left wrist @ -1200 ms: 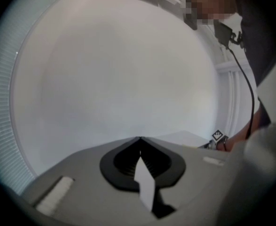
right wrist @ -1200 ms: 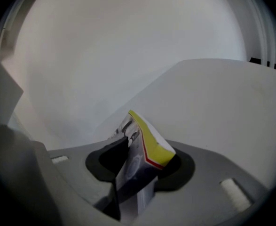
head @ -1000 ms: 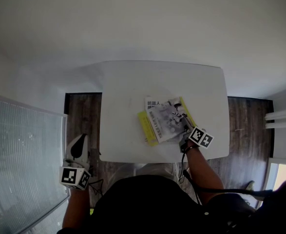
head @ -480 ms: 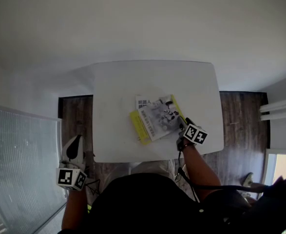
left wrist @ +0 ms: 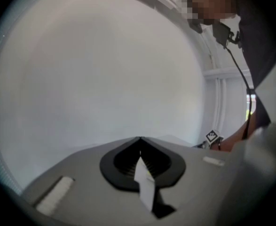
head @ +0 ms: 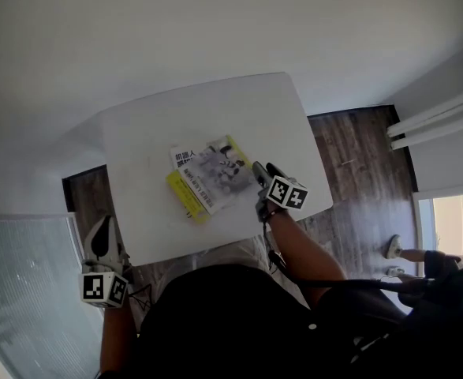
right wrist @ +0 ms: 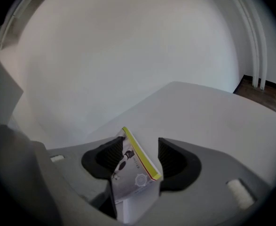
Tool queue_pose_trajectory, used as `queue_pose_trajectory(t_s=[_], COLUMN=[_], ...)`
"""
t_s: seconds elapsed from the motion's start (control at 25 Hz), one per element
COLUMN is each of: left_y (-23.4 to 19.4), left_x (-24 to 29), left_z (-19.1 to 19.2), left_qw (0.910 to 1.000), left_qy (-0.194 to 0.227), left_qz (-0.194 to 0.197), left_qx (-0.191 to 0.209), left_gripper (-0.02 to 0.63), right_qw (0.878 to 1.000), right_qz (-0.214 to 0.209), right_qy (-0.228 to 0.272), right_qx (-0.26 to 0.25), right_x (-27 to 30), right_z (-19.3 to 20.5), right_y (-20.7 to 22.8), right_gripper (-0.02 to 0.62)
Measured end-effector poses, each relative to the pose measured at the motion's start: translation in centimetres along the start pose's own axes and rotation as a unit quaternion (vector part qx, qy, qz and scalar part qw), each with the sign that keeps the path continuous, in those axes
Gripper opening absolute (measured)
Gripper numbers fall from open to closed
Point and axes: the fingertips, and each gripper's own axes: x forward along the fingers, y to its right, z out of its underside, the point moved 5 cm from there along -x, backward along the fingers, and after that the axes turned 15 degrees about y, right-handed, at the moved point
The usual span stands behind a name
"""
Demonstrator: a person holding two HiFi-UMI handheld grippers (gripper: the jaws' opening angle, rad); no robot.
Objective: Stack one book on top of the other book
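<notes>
The person wears a black top (head: 223, 314), and the forearms are bare. Each gripper has a grey body and black ribbed pads (right wrist: 174, 160). The left gripper (head: 109, 226), at eight o'clock in the head view, has a white and black shell and a cube (head: 103, 288) with black-and-white square markers. The right gripper (head: 258, 168) carries a similar one, and a thin black cable (head: 349, 284) runs from it toward four o'clock.

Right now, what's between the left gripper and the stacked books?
Only bare white table. The head view shows the left gripper beside the table's left edge, well apart from the books.
</notes>
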Motion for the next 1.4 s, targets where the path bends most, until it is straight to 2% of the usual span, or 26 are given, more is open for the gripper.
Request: queue_pose_trajectory(t_s=[0.28,0.64,0.68,0.72,0.76,0.88,1.04,1.4], left_y=[2.1,6.3,6.6,7.0,7.5,9.2,10.0,11.3], left_x=[2.6,6.3,6.5,6.7,7.1,8.1,8.0,7.1], left_z=[-0.3,0.2,0.4,0.6,0.7,0.6,0.6,0.8], left_qw=[0.9997,0.9985,0.9985,0.9984,0.9983,0.998,0.9986,0.9997], left_qy=[0.013,0.036,0.036,0.036,0.035,0.035,0.026,0.005], left_qz=[0.018,0.04,0.041,0.043,0.046,0.053,0.046,0.0], left_qx=[-0.007,-0.012,-0.009,-0.006,-0.004,-0.005,0.006,0.024], left_gripper=[0.006,0.006,0.006,0.006,0.006,0.006,0.006,0.006], right_qw=[1.0,0.996,0.995,0.993,0.99,0.983,0.983,0.981], right_qz=[-0.017,-0.069,-0.08,-0.094,-0.11,-0.14,-0.144,-0.171], right_qy=[0.005,0.044,0.049,0.055,0.061,0.072,0.079,0.045], right_qx=[-0.006,-0.02,-0.033,-0.048,-0.063,-0.091,-0.087,-0.082], right_x=[-1.8,-3.0,-3.2,-3.5,-3.8,-4.4,-4.6,-2.4], right_z=[-1.5,-5.5,-6.2,-6.9,-7.6,-9.2,-9.8,-8.6], right_y=[0.7,1.7,1.6,1.5,1.3,1.5,2.7,4.7], right_gripper=[0.238,0.234,0.158,0.042,0.002,0.002,0.002,0.002])
